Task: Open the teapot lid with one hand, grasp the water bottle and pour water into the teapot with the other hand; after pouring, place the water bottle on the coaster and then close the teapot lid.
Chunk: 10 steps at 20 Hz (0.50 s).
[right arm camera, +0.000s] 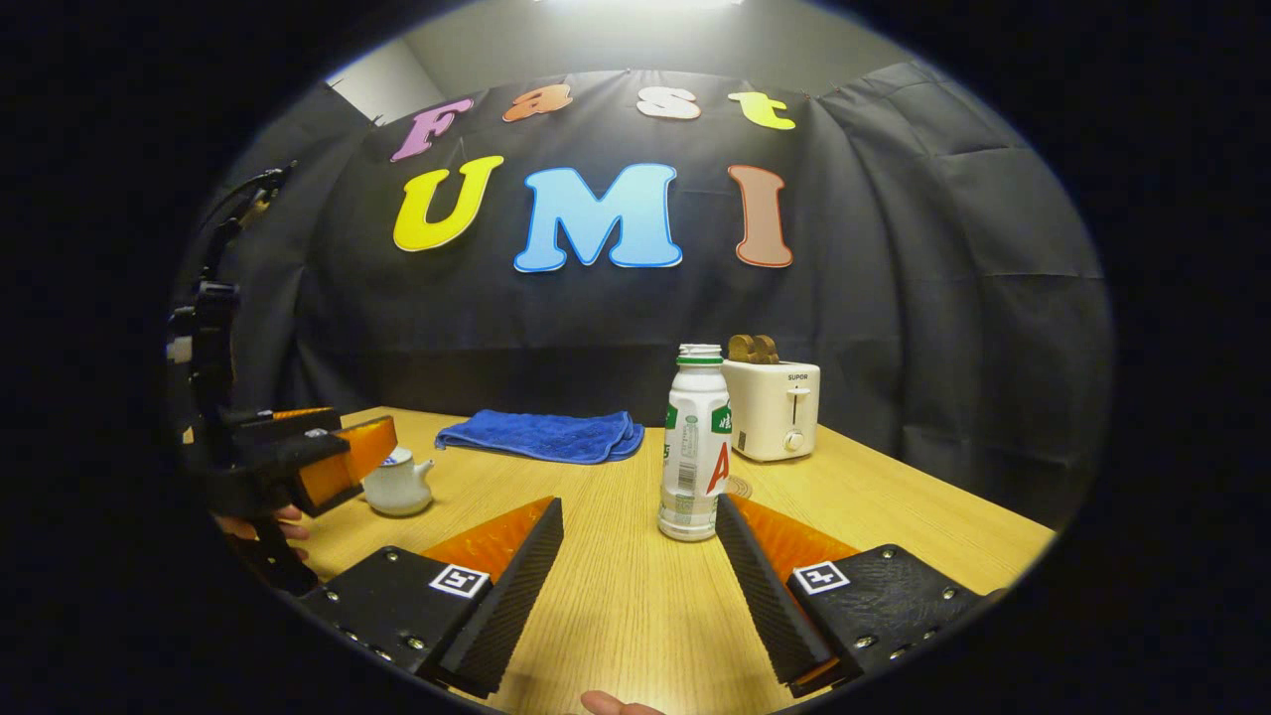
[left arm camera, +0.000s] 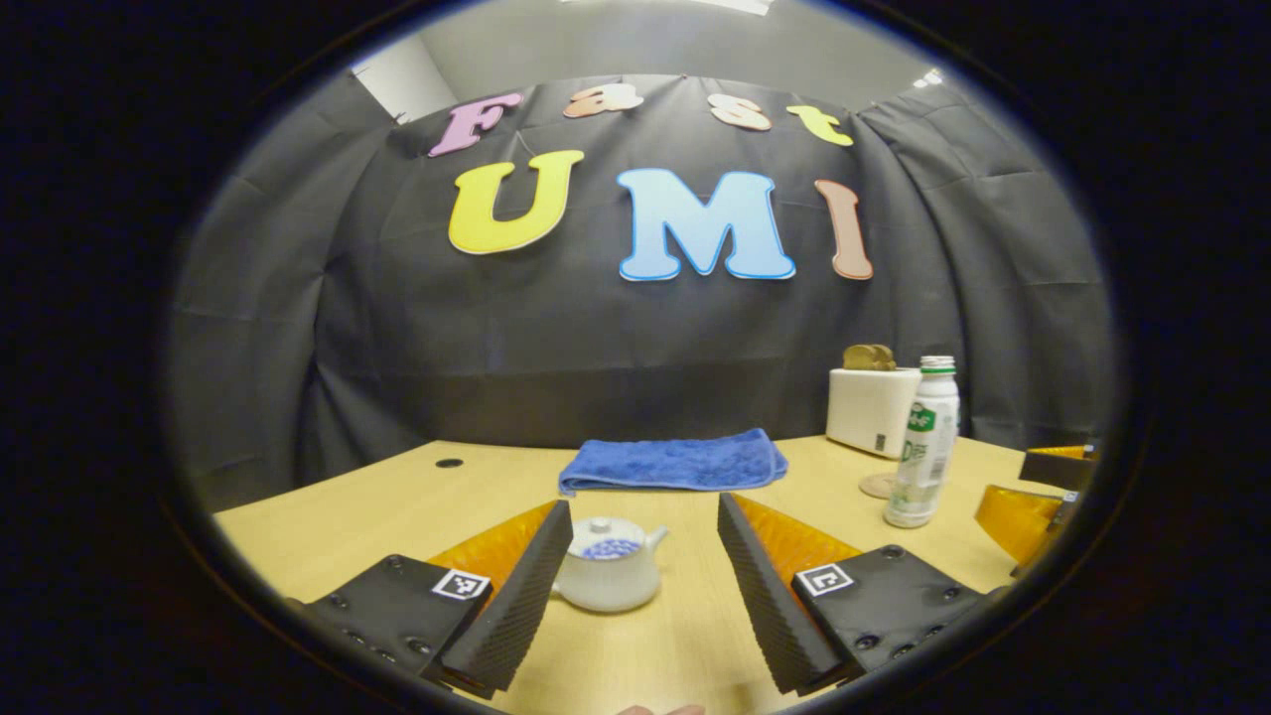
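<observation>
The left gripper (left arm camera: 643, 571) is spread wide and holds nothing; the lidded white teapot (left arm camera: 608, 576) sits on the wooden table (left arm camera: 328, 516) just ahead, between its fingers but touching neither. The right gripper (right arm camera: 640, 576) also gapes empty, with the capped water bottle (right arm camera: 696, 445) upright just beyond its right finger, the round coaster (right arm camera: 739, 487) right behind the bottle, and a white toaster (right arm camera: 774, 409) farther back.

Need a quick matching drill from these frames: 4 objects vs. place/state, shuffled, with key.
Things:
1. teapot
2. water bottle
3. blue towel
4. toaster

States:
A. folded flat at the back of the table
B. holds bread slices in its slots
C. lid on, ahead of the open left gripper
D. upright, cap on, in front of the coaster

Pairs: 1-C, 2-D, 3-A, 4-B
</observation>
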Each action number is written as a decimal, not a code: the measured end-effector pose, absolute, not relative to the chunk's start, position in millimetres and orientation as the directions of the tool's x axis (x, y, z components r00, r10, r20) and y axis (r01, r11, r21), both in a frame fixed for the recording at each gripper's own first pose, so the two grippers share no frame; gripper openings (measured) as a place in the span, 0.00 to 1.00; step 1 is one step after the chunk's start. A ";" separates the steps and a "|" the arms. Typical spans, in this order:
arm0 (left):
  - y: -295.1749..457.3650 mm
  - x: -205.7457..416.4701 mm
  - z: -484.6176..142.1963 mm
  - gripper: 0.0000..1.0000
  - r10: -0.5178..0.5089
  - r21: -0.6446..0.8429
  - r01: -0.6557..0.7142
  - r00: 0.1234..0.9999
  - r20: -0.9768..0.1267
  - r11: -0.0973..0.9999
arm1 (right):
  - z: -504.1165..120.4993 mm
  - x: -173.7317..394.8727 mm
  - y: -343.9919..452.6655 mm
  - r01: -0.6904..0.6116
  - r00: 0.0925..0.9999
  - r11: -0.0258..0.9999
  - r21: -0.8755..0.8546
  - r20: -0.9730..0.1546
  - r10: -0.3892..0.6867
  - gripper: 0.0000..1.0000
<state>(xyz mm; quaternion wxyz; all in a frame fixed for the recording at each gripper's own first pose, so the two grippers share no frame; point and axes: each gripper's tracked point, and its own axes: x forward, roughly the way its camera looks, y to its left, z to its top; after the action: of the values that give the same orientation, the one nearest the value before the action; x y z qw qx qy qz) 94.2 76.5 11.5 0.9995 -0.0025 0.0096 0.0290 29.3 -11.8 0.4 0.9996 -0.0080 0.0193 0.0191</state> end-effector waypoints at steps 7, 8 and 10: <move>96.5 139.1 -10.1 1.00 0.070 -0.005 -0.070 0.993 -0.091 0.997 | 1.3 29.6 -17.9 -0.026 0.999 1.000 -0.014 -0.031 0.025 0.95; 94.8 142.4 -13.6 1.00 0.058 -0.007 -0.059 0.993 -0.102 0.998 | 2.0 29.8 -18.4 -0.024 0.999 0.999 -0.020 -0.028 0.024 0.95; 97.6 148.7 -22.2 0.92 0.053 -0.014 -0.055 0.991 -0.121 0.998 | -3.0 32.2 -16.9 -0.032 0.999 0.999 -0.021 -0.043 0.031 0.95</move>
<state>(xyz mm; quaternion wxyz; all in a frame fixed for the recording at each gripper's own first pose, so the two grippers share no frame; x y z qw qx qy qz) 148.7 97.6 -22.2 0.9978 -0.0088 0.0603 0.0272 32.2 -16.9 -3.0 0.9996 -0.0109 0.0214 0.0158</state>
